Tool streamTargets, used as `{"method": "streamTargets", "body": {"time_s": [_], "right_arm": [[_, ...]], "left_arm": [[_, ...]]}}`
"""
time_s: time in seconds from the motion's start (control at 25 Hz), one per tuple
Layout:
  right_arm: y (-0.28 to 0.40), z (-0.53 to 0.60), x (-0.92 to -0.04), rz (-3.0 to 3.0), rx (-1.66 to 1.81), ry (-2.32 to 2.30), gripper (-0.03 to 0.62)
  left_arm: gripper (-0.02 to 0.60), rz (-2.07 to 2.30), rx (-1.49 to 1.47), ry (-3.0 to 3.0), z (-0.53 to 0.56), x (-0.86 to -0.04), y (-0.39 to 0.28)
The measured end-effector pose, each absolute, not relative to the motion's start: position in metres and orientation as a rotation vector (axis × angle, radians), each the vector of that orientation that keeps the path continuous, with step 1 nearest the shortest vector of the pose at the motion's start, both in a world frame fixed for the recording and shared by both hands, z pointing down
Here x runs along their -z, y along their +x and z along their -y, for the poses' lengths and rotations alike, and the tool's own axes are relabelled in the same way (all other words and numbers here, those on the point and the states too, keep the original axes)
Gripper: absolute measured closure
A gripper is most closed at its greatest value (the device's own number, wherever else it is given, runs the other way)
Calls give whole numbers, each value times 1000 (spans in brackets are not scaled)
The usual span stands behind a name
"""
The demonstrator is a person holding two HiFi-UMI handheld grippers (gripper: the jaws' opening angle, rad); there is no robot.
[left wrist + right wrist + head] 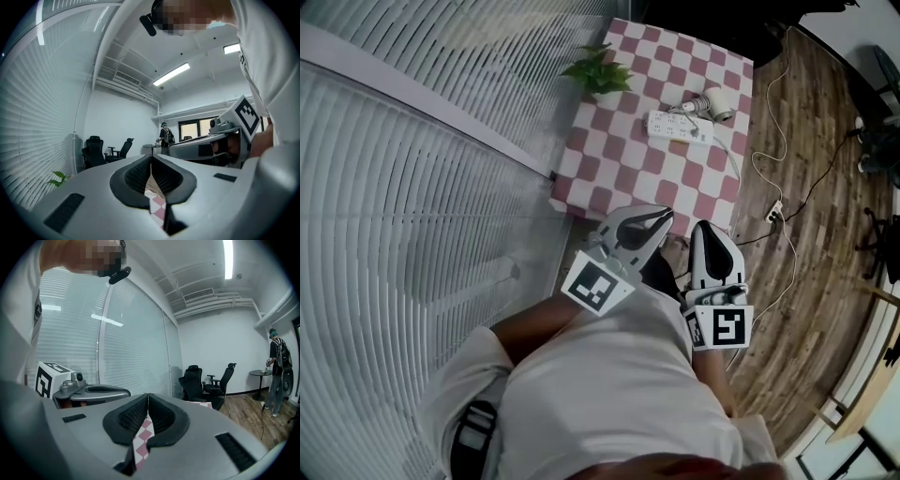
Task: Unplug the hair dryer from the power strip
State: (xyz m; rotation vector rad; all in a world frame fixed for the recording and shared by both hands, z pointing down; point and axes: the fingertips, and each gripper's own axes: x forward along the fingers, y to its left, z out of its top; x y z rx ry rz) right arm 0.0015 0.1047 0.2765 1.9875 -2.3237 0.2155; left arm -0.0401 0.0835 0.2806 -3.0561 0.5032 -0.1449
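Observation:
A white power strip [679, 127] lies on the pink-and-white checkered table [619, 159], toward its far right side. Beside it rests a white hair dryer [715, 101], its cord running to the strip. My left gripper [659, 215] and right gripper [710, 225] are held close to my body, short of the table's near edge and well away from the strip. Both are shut with nothing between the jaws. In the left gripper view the jaws [151, 158] meet along one line; in the right gripper view the jaws [147, 396] do the same, with checkered cloth [142, 440] showing below them.
A small green plant [598, 71] stands at the table's far left corner. White blinds [403, 169] cover the wall to the left. Cables and a second white strip [775, 211] lie on the wooden floor at right. Office chairs [206, 383] and a standing person [276, 376] are across the room.

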Motion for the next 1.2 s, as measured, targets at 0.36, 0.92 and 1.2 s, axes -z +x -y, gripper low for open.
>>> {"method": "streamTargets", "body": {"time_s": [0.36, 0.92, 1.2], "right_arm": [[47, -78, -281, 2336, -225, 1980, 562], [124, -28, -285, 2419, -219, 1906, 562], [136, -15, -291, 2446, -243, 1861, 562]], "left_arm": [[549, -501, 197, -3061, -60, -288, 6], [549, -571, 239, -3020, -15, -290, 87], [549, -617, 279, -3017, -2, -299, 100]]}}
